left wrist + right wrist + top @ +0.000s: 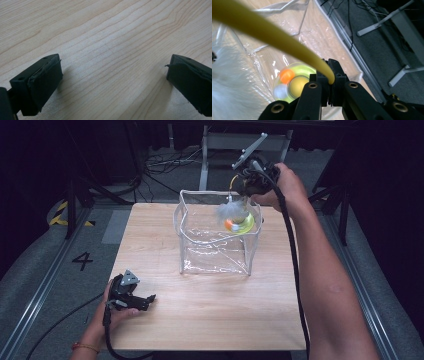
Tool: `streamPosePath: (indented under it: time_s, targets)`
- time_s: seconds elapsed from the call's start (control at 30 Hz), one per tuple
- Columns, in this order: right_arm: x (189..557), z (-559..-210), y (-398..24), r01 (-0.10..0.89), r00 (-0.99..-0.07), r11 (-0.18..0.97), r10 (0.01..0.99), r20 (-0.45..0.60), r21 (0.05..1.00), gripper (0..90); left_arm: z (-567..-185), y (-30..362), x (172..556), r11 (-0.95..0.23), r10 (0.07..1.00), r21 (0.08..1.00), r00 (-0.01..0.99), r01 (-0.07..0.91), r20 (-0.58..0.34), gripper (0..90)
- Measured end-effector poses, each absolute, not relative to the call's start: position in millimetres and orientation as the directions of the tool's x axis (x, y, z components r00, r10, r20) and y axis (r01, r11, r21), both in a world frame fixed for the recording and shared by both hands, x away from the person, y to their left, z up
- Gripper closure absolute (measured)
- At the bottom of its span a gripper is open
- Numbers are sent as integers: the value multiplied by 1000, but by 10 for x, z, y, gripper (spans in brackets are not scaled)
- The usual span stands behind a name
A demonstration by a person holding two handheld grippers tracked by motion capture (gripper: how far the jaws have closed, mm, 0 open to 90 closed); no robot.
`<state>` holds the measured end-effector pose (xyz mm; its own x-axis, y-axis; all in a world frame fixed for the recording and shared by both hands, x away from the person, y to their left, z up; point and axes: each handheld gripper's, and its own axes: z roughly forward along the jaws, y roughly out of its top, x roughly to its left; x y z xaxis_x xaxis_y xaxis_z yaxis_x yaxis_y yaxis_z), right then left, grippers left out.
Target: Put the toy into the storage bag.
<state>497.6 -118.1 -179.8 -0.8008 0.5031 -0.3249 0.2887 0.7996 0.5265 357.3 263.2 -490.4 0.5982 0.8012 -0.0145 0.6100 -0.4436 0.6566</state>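
The right hand-held gripper (pixel 331 81), clenched on a yellow wand (pixel 262 32), hangs its feather toy (pixel 235 217) in the clear bag (pixel 215 265) at frame centre; the wand may slip, or the toy may snag the bag rim. The left hand-held gripper (pixel 112 82) rests released on the surface (pixel 210 310).

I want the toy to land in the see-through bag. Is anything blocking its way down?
Nothing visible blocks it. The right gripper is shut on the yellow stalk of the toy, which hangs over the open top of the clear bag. The bag's handles sit at the sides, and its bottom looks bare.

Grey floor (pixel 45 260), dark surroundings
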Motion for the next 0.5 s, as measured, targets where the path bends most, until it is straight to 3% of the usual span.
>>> streamPosePath:
  time_s: [0.5]
  targets:
    - [5043, -2360, -1160, 325, -836, 816, 484, -259, 478, 881, -4905, 2632, 3573, -443, 801, 657, 598, 611, -16, 5]
